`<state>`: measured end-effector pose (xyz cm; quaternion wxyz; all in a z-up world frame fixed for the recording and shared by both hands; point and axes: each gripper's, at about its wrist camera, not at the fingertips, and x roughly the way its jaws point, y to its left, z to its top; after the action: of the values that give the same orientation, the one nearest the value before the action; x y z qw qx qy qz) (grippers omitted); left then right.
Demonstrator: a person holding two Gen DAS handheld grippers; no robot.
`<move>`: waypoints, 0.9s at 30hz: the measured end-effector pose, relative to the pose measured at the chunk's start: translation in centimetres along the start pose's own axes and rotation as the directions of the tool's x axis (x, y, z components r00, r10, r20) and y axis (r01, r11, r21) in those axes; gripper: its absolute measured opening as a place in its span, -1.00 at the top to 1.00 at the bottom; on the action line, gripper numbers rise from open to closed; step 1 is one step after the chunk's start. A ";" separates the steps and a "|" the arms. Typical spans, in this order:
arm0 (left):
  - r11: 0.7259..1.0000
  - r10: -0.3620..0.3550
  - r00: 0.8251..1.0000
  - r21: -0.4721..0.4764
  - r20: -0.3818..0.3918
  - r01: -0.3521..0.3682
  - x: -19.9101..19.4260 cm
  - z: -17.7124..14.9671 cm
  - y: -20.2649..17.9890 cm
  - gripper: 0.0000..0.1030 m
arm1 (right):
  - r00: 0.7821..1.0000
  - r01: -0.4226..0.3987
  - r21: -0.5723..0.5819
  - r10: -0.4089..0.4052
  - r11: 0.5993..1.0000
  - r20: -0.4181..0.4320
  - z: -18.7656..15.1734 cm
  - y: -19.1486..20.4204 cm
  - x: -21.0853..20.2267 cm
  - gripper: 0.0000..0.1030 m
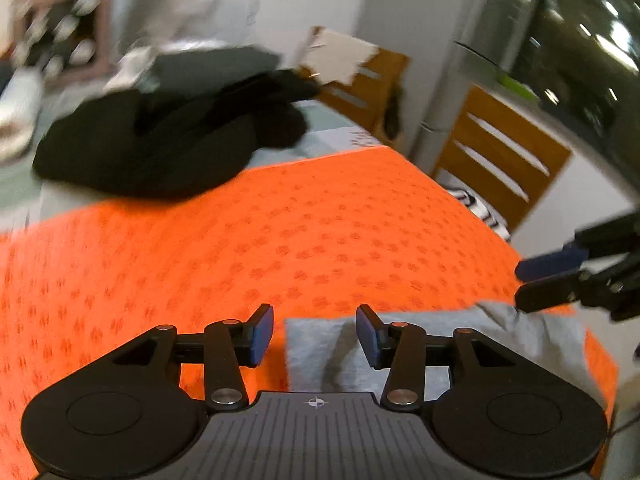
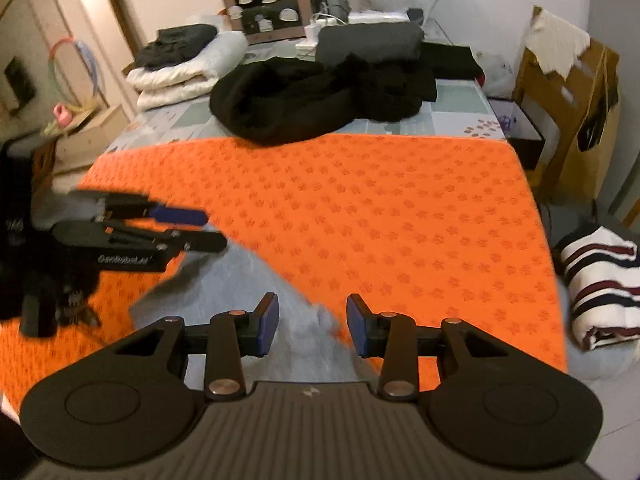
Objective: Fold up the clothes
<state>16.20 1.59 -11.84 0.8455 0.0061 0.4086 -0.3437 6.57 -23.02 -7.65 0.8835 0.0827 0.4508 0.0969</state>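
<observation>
A grey garment (image 1: 400, 344) lies rumpled at the near edge of an orange patterned cloth (image 1: 280, 240), low in both frames. In the left wrist view it fills the lower middle and lower right; its left edge runs up between the spread fingers of the left gripper (image 1: 315, 336), whose blue pads stand apart with nothing clamped between them. In the right wrist view the same garment (image 2: 248, 280) spreads from lower left to centre, and a raised fold of it sits in the gap of the right gripper (image 2: 312, 326), whose fingers are also parted and not pinching it. Whether the pads touch the fabric cannot be told.

Further back, at the far edge of the orange cloth, lies a heap of black clothes (image 2: 304, 96). Folded white bedding (image 2: 188, 68) sits in the upper left of the right wrist view. A striped folded garment (image 2: 600, 288) rests at that view's right edge, off the orange cloth.
</observation>
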 end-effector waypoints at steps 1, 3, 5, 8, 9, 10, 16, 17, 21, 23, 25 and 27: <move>0.999 -0.002 1.000 -0.045 -0.005 0.002 0.3 -0.1 0.5 0.07 | 1.000 0.002 0.017 -0.002 1.000 -0.008 0.2 -0.2 0.8 0.18; 0.991 -0.010 1.000 -0.134 -0.016 0.008 0.8 -0.2 1.4 0.10 | 1.000 -0.002 0.047 0.003 0.999 -0.028 0.3 -0.5 2.0 0.28; 0.974 -0.028 0.999 -0.224 -0.030 0.020 1.2 -0.3 2.2 0.80 | 0.999 -0.007 0.076 0.010 0.997 -0.048 0.3 -0.8 3.1 0.59; 0.977 0.002 0.999 -0.213 -0.033 -0.009 1.2 -0.5 2.0 0.91 | 0.998 0.017 0.086 -0.012 0.996 -0.067 -0.1 -1.1 3.8 0.93; 0.980 0.013 1.000 -0.200 -0.028 -0.018 1.1 -0.5 1.8 0.91 | 0.997 0.033 0.081 -0.028 0.996 -0.070 -0.2 -1.2 3.9 0.93; 0.982 0.025 0.999 -0.187 -0.027 -0.029 1.0 -0.5 1.6 0.91 | 0.996 0.050 0.075 -0.044 0.996 -0.073 -0.4 -1.3 3.9 0.93; 0.985 0.015 0.999 -0.171 -0.043 -0.022 1.0 -0.7 1.9 0.82 | 0.993 0.097 0.114 -0.089 0.989 -0.074 -2.1 -3.0 3.1 0.94; 0.985 0.014 0.999 -0.169 -0.035 -0.020 0.8 -0.7 1.9 0.79 | 0.994 0.098 0.115 -0.091 0.989 -0.061 -2.1 -3.0 2.6 0.91; 0.986 -0.003 1.000 -0.167 -0.028 -0.002 -0.7 -0.4 2.0 0.55 | 0.996 0.090 0.120 -0.088 0.989 -0.015 -2.6 -2.6 -0.1 0.65; 0.986 -0.012 1.000 -0.166 -0.025 0.008 -1.5 -0.3 2.0 0.44 | 0.996 0.086 0.109 -0.087 0.990 0.006 -3.0 -2.1 -1.5 0.41; 0.986 -0.024 0.999 -0.166 -0.028 0.019 -2.2 -0.3 2.1 0.32 | 0.996 0.082 0.092 -0.084 0.992 0.021 -3.5 -1.4 -2.8 0.22; 0.986 -0.036 0.999 -0.165 -0.041 0.028 -3.0 -0.7 2.1 0.15 | 0.997 0.065 0.072 -0.068 0.995 0.031 -4.0 -0.6 -3.8 0.03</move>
<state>15.65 5.12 -10.75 0.8284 -0.0628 0.4540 -0.3220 1.18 -24.28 -7.21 0.8902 0.1004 0.4416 0.0499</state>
